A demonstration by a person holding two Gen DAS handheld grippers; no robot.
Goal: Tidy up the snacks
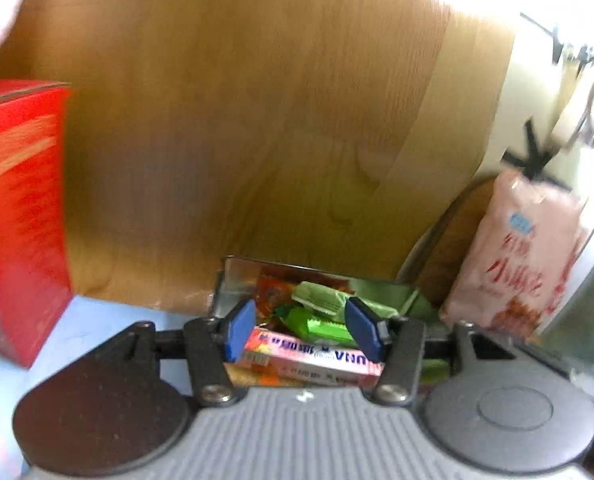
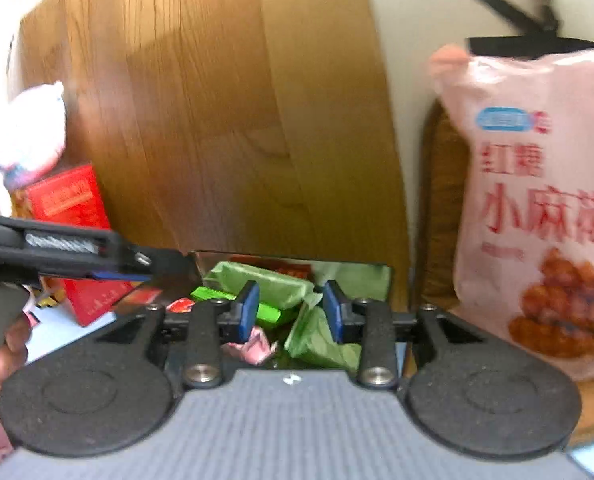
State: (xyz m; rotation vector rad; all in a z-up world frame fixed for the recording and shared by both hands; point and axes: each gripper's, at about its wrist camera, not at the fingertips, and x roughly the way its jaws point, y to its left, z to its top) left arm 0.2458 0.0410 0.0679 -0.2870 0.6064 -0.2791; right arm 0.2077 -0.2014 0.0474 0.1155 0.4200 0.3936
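Observation:
A shiny metal bin (image 1: 237,276) (image 2: 377,276) holds several snacks: green wrapped packets (image 1: 321,300) (image 2: 257,280), a bright green bar (image 1: 317,326) and a pink box (image 1: 309,356). My left gripper (image 1: 301,330) is open above the bin, with the pink box lying between its blue pads; I cannot tell whether they touch it. My right gripper (image 2: 291,312) is open over the bin, with a green packet (image 2: 321,340) below its right pad. The left gripper shows from the side in the right wrist view (image 2: 97,256).
A red box (image 1: 17,216) (image 2: 73,208) stands left of the bin. A big pink snack bag (image 1: 517,256) (image 2: 537,208) leans at the right. A wooden panel (image 1: 257,120) (image 2: 217,120) rises behind the bin. A pink plush toy (image 2: 33,132) sits at far left.

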